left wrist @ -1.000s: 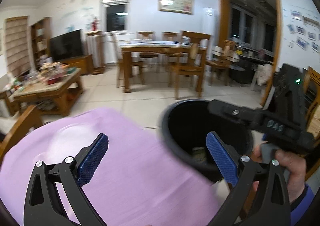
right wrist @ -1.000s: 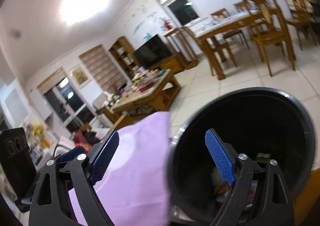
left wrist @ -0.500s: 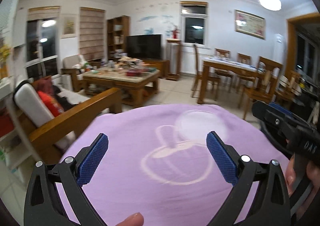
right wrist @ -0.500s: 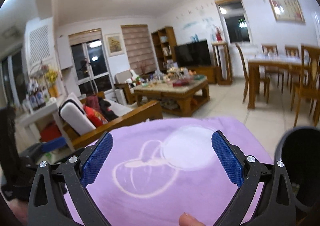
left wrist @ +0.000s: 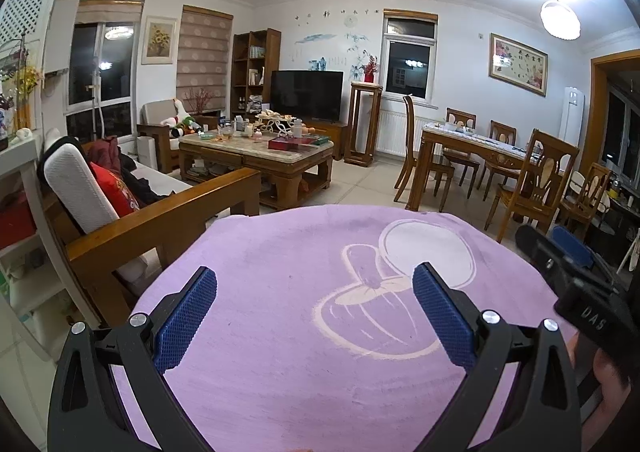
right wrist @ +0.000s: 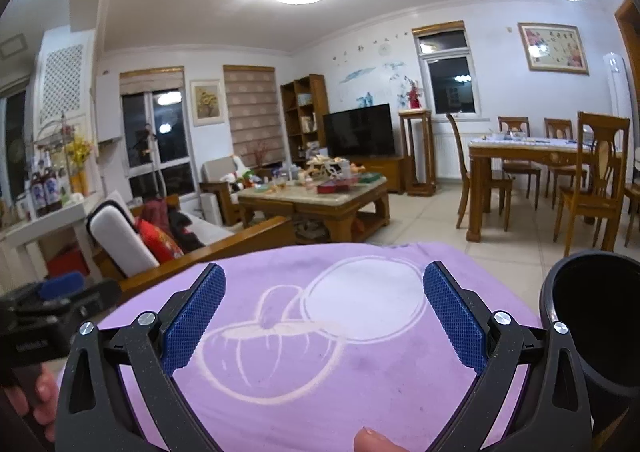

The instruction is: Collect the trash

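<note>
A purple cloth (left wrist: 304,316) with a white cartoon print covers the surface in front of me; it also fills the lower half of the right wrist view (right wrist: 320,332). No trash lies on it. My left gripper (left wrist: 314,316) hovers over the cloth, open, nothing between its blue pads. My right gripper (right wrist: 324,316) is open over the same cloth, with nothing between its fingers. A black bin (right wrist: 596,316) stands at the cloth's right edge, just right of the right gripper; its inside is dark. The right gripper's body shows at the right edge of the left wrist view.
A wooden sofa arm (left wrist: 160,228) with cushions runs along the left. Beyond stand a cluttered coffee table (left wrist: 256,147), a TV (left wrist: 307,95) and a dining table (left wrist: 476,147) with chairs. A fingertip (right wrist: 372,440) shows at the bottom edge.
Both grippers swung left, away from the black bin, and now face the purple cloth and the living room. The bin left the left wrist view and sits at the right wrist view's edge.
</note>
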`<state>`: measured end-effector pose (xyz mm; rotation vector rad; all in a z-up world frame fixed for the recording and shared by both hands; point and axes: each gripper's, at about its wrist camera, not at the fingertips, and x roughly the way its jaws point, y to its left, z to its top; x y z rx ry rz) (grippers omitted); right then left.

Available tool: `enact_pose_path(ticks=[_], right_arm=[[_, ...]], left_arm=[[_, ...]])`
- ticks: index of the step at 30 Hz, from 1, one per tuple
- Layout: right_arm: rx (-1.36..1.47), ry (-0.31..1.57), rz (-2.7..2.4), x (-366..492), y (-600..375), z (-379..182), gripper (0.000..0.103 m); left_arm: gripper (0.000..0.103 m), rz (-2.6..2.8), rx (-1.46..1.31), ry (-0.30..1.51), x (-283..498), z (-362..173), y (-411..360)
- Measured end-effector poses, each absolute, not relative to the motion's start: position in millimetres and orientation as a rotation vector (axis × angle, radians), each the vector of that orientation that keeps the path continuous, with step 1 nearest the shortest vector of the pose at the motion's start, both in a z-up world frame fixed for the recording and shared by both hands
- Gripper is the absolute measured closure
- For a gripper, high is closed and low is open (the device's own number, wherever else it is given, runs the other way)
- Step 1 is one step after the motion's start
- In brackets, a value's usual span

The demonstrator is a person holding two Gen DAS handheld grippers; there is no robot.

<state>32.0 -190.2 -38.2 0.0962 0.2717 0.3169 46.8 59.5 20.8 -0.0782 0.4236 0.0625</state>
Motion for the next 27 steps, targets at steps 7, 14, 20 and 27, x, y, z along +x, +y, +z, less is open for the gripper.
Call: enact_pose_path(ticks=[7,14,20,27], right_arm=[[0.161,0.295,0.315,38,-211,-45,0.005],[0.159,0.285,0.317,36,-212,-44,0.005],[0.160,0.285,0.318,37,-213,-45,0.005],[0.158,0.289,0.325,36,-209,-42,0.005]], left_arm=[[0.005,0.061,-0.082,0.434,48,16,56],[0.005,0.060,-0.081,0.439,48,9,56],[0.005,0.059,-0.083,0.442,49,6,58],[0.005,0.065,-0.083,0.454,48,-1,60]])
